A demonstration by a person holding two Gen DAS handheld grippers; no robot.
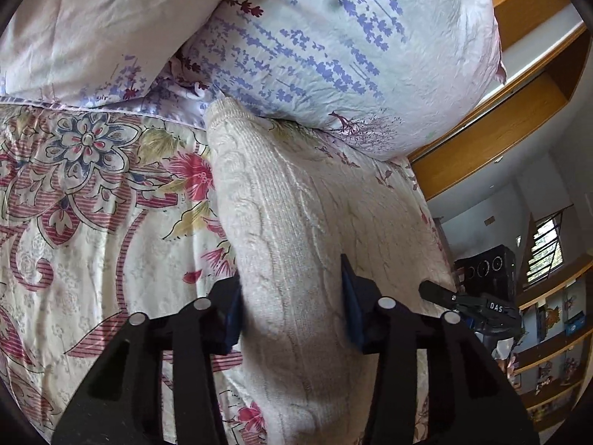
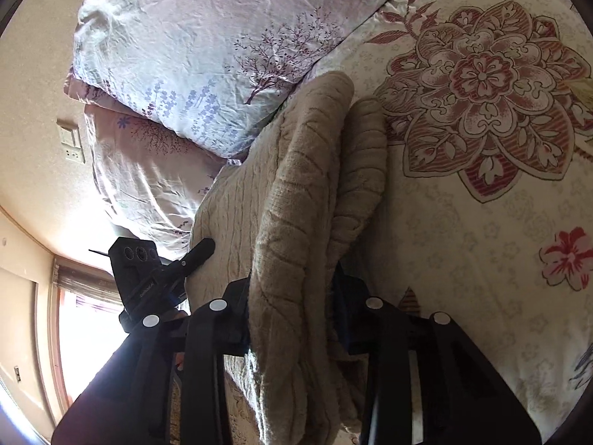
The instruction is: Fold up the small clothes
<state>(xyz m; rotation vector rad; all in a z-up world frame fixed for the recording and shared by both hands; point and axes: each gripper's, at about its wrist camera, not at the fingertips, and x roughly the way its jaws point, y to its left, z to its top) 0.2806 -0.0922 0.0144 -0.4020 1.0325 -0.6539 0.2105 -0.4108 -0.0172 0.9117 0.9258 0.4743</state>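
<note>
A cream cable-knit sweater (image 1: 292, 222) lies on a floral bedspread, stretching up to the pillows. My left gripper (image 1: 292, 307) has its jaws on either side of a raised fold of the knit and is shut on it. In the right wrist view the same sweater (image 2: 296, 193) shows as a thick folded bundle, beige in shade. My right gripper (image 2: 292, 304) is shut on that bundle, with folds bulging between its fingers. The left gripper (image 2: 192, 256) shows at the left of the right wrist view, touching the sweater. The right gripper (image 1: 437, 293) shows at the right of the left wrist view.
Two lavender-print pillows (image 1: 333, 44) press against the sweater's far end. The floral bedspread (image 1: 92, 193) spreads to the left; in the right wrist view it (image 2: 481, 185) spreads to the right. A wooden headboard shelf (image 1: 519, 111) and shelves of items (image 1: 556, 352) stand beyond the bed edge.
</note>
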